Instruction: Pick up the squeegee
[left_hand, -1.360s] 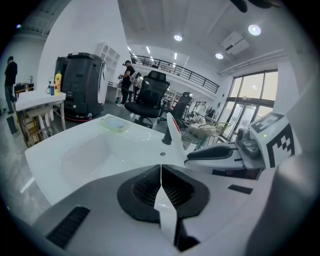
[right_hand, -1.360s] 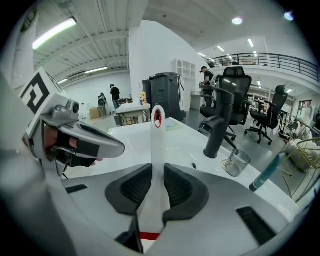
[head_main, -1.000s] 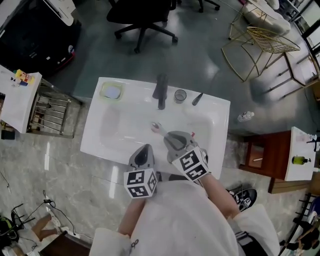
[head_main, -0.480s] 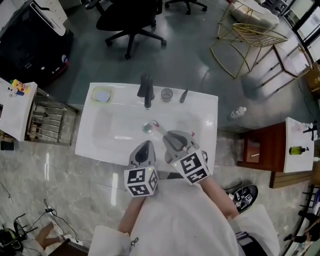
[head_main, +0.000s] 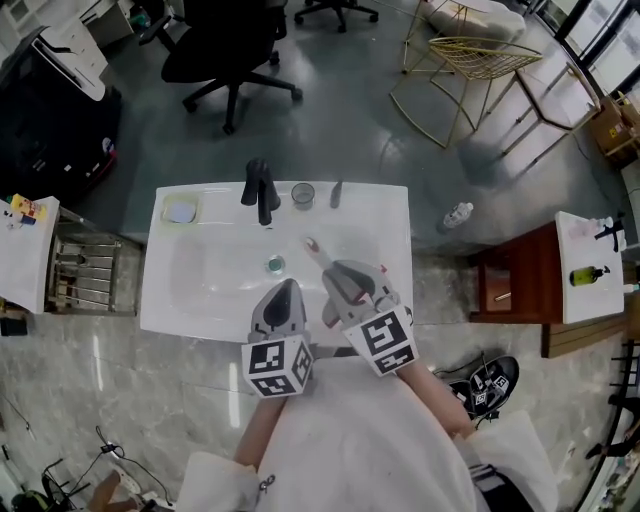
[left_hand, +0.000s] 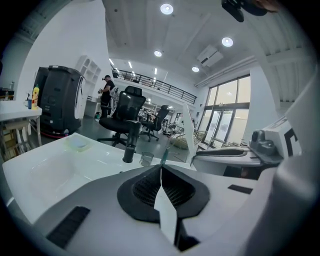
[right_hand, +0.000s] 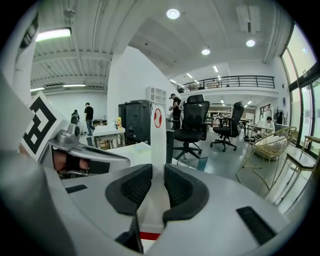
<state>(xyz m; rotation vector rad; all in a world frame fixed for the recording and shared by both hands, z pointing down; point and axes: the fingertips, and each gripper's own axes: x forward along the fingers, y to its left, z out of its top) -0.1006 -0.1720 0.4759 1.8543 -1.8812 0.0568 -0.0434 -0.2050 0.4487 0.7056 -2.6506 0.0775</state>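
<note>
The squeegee (right_hand: 157, 132) is a white bar with a red mark near its top, standing upright between my right gripper's pads. My right gripper (right_hand: 158, 176) is shut on its lower part. In the head view the squeegee (head_main: 315, 250) sticks out forward of the right gripper (head_main: 335, 273), above the white sink (head_main: 175, 300). My left gripper (head_main: 284, 288) hangs just left of it, jaws shut and holding nothing. In the left gripper view its dark pads (left_hand: 180, 187) meet, and the squeegee (left_hand: 189, 131) rises at the right.
A black faucet (head_main: 260, 190), a glass cup (head_main: 303, 195), a dark tool (head_main: 336, 193) and a soap dish (head_main: 181, 210) line the sink's far rim. The drain (head_main: 275, 264) sits mid-basin. A metal rack (head_main: 85, 270) stands left, a wooden stand (head_main: 520, 285) right.
Both grippers have risen and drawn back from the basin, which now looks smaller and farther left. The squeegee stays in the right gripper's hold.
</note>
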